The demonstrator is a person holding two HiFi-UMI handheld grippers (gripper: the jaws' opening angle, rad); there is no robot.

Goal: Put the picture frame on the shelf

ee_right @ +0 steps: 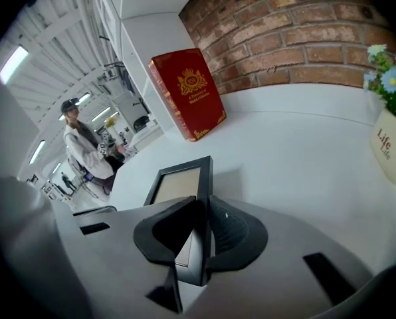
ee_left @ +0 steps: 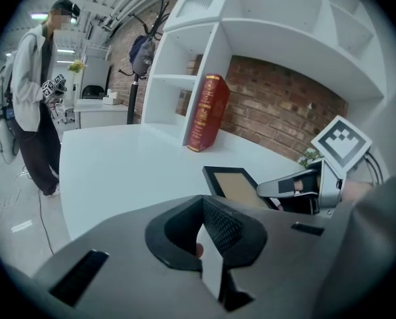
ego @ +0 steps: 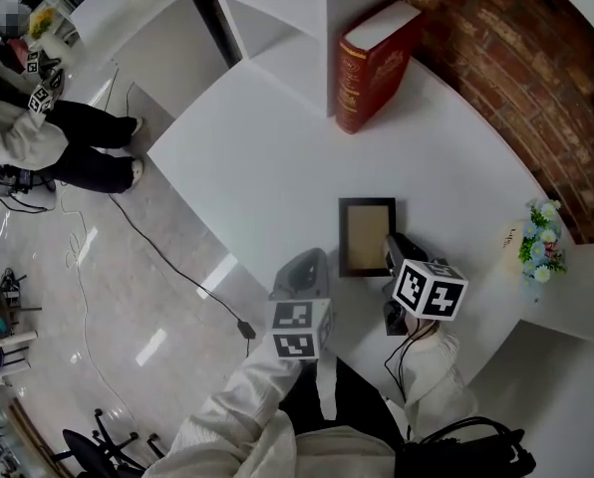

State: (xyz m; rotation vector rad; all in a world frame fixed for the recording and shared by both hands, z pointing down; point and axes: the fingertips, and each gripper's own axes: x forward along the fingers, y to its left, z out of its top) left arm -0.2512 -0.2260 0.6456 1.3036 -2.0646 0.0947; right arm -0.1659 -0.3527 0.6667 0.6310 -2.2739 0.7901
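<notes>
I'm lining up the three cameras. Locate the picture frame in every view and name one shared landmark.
Head view: picture frame lies low centre on the white table, right tool at its right edge.
Left gripper view: right of centre, flat, beside the right tool.
Right gripper view: centre, its edge clamped in that tool.
Shared landmark: red book standing beyond the frame.

The picture frame [ego: 367, 235] lies on the table [ego: 267, 157] at mid-frame, with the right gripper [ego: 390, 254] on its right edge and the left gripper [ego: 311, 265] just to its left. The book [ego: 375, 63] stands at upper centre beside the shelf [ego: 277, 23]. The flower pot [ego: 539, 247] sits far right.
</notes>
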